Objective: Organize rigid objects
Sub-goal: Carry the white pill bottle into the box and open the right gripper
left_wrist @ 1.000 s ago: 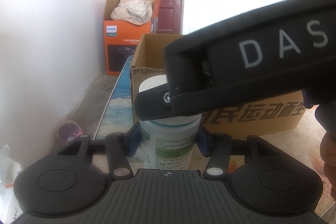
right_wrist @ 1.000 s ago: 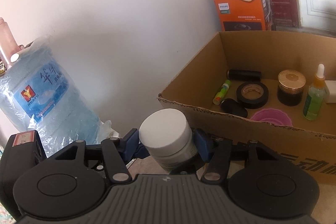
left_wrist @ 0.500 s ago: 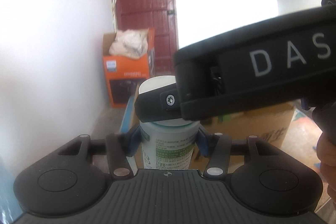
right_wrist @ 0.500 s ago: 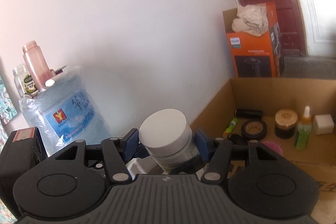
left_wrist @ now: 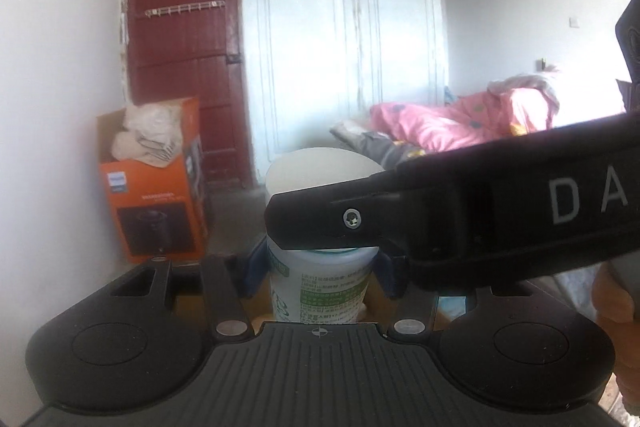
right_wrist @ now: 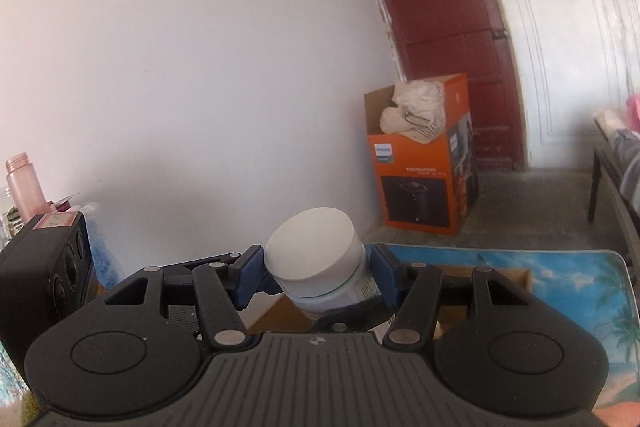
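Observation:
A white bottle with a white cap and a green label (left_wrist: 320, 283) is held upright between both grippers. My left gripper (left_wrist: 318, 267) is shut on its body. My right gripper (right_wrist: 316, 279) is shut on the same bottle (right_wrist: 316, 263) just under the cap; in the left wrist view its black finger (left_wrist: 340, 219) crosses in front of the cap. The bottle is lifted high, and only a sliver of the brown cardboard box (right_wrist: 280, 319) shows below it.
An orange Philips box (right_wrist: 424, 171) with cloth on top stands by a dark red door (left_wrist: 180, 59). A pink quilt (left_wrist: 472, 123) lies on a bed at the right. A pink bottle (right_wrist: 24, 187) stands at left; a blue beach-print mat (right_wrist: 560, 279) lies below.
Both grippers have risen and tilted up with the bottle between them. The cardboard box and its contents have dropped out of sight, and the door, wall and bed now fill the views.

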Demonstrator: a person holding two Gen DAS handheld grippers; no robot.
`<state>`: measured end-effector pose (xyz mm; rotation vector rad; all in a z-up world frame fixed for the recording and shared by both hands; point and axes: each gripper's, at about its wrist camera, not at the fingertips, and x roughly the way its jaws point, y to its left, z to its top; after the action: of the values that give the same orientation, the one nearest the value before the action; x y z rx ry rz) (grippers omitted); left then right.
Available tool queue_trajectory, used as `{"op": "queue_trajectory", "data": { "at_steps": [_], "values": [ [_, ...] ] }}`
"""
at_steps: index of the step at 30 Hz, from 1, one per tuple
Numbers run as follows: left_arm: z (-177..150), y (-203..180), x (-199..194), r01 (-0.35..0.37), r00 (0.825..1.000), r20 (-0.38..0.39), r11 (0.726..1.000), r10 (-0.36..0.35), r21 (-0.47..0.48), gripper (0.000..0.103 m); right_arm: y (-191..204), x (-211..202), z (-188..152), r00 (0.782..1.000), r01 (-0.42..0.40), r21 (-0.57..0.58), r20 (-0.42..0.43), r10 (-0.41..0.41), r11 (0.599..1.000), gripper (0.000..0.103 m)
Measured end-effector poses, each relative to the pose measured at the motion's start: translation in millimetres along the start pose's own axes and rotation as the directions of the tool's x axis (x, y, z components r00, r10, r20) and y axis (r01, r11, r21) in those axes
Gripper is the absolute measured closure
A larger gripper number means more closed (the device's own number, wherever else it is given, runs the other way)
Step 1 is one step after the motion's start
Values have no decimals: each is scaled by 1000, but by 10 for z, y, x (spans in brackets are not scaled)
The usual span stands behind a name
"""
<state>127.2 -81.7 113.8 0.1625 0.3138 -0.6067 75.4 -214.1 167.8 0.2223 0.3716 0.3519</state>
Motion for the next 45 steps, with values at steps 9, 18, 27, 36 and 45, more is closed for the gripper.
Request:
{"op": "queue_trajectory", "data": {
  "at_steps": [9,18,27,36,45],
  "values": [
    [-327,-106,825,64,974,-214,996,-77,-68,49,-943,447,-304,984,36,158,-176,-7,987,41],
    [-346,-168,811,77,944,-313,992,-104,-96,49,-1140,754,-623,957,83,125,-286,-44,989,41],
    [-443,-284,993,101,937,-328,992,-120,-76,44,-1147,738,-654,954,108,74,-288,-83,991,34],
    [-360,-369,678,84,965,-248,996,-86,-19,2,-1145,420,-514,979,122,131,-178,-98,984,18],
    [-183,-213,-7,-39,973,-230,992,10,-122,0,-872,-371,-490,983,178,217,7,-184,960,0]
  ]
}}
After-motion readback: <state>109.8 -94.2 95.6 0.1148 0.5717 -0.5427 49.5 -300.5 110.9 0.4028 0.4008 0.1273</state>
